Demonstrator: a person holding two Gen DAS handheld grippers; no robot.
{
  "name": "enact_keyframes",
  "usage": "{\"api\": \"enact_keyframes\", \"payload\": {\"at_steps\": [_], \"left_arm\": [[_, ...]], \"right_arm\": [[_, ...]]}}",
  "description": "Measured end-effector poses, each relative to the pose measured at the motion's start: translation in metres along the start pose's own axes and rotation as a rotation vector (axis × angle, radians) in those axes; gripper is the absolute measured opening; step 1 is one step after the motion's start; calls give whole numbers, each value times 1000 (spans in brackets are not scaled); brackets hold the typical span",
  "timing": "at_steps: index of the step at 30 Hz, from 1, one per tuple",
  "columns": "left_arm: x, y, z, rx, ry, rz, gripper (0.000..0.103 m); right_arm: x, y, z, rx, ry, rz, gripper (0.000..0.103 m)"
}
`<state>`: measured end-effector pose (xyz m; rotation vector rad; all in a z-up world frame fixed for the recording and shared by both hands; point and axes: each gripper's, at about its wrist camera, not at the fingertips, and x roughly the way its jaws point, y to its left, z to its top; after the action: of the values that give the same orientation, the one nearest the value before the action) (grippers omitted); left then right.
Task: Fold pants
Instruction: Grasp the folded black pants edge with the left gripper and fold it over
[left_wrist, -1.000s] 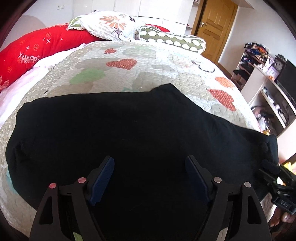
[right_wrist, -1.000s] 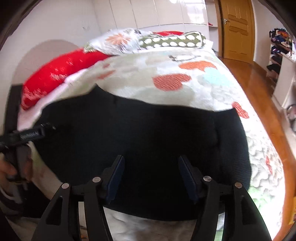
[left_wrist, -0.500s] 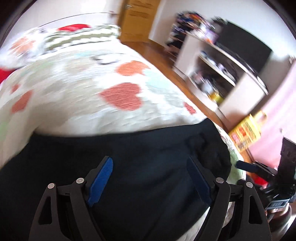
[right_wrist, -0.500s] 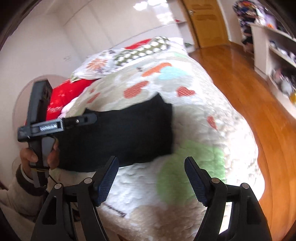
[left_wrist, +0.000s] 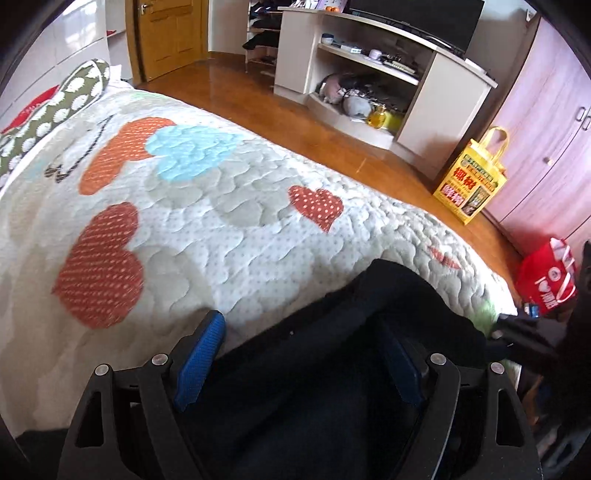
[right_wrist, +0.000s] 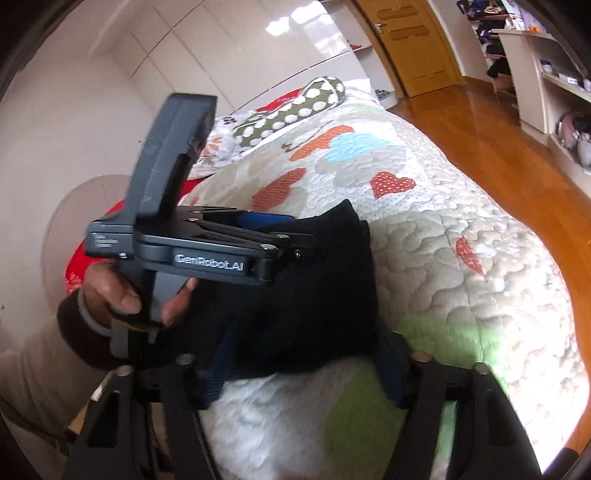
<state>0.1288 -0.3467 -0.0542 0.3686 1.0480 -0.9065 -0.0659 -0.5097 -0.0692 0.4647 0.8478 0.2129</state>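
Black pants (left_wrist: 332, 387) lie folded on the quilted bedspread (left_wrist: 221, 229) near the bed's edge. My left gripper (left_wrist: 301, 354) hovers over one end of them, its blue pads (left_wrist: 199, 362) wide apart and open, with black cloth between and beneath them. In the right wrist view the pants (right_wrist: 317, 295) form a dark block, and a hand (right_wrist: 122, 291) holds the left gripper (right_wrist: 291, 236) side-on over their far part. My right gripper (right_wrist: 304, 369) sits at the pants' near edge, jaws closing. The hem lies between the blurred pads, which do not visibly press on it.
A dotted green pillow (right_wrist: 295, 107) and red pillows lie at the bed's head. Beyond the bed are a wooden floor (left_wrist: 295, 122), a shelf unit (left_wrist: 369, 74), a yellow bag (left_wrist: 469, 184), a red bag (left_wrist: 546, 284) and a door (right_wrist: 417, 48).
The left gripper swung from the middle of the pants to their end by the bed's side. The right gripper turned toward the left one, which now looms close. Right jaws stand narrower.
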Motion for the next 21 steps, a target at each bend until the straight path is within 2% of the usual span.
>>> {"api": "enact_keyframes", "payload": {"at_steps": [1, 4, 6, 7, 10, 11, 12, 15, 17, 20, 21], "left_arm": [[1, 1, 0, -10, -8, -12, 80], [-1, 7, -3, -43, -28, -30, 72], [-11, 12, -4, -85, -38, -73, 53], [-15, 19, -3, -114, -47, -85, 52], [-54, 33, -14, -183, -120, -84, 56], [-66, 38, -19, -207, -139, -72, 64], [-81, 44, -27, -235, -158, -53, 69], [-123, 66, -58, -312, -219, 14, 72], [-148, 86, -88, -402, -256, 69, 74], [-170, 107, -131, -533, -296, 85, 77], [-173, 113, -147, -575, -297, 94, 77]], "right_arm": [[3, 0, 1, -8, -6, -11, 45], [8, -4, 8, 1, -15, 1, 26], [4, 3, 16, -12, -15, 27, 24], [1, 7, 19, -28, -21, 26, 24], [-14, 33, 31, -89, -52, 70, 24], [-17, 44, 35, -122, -58, 79, 24], [-19, 60, 39, -167, -65, 91, 24], [-13, 102, 45, -261, -55, 134, 24], [0, 127, 43, -312, -42, 148, 24], [44, 160, 32, -356, 49, 216, 37], [67, 171, 23, -353, 112, 242, 52]]}}
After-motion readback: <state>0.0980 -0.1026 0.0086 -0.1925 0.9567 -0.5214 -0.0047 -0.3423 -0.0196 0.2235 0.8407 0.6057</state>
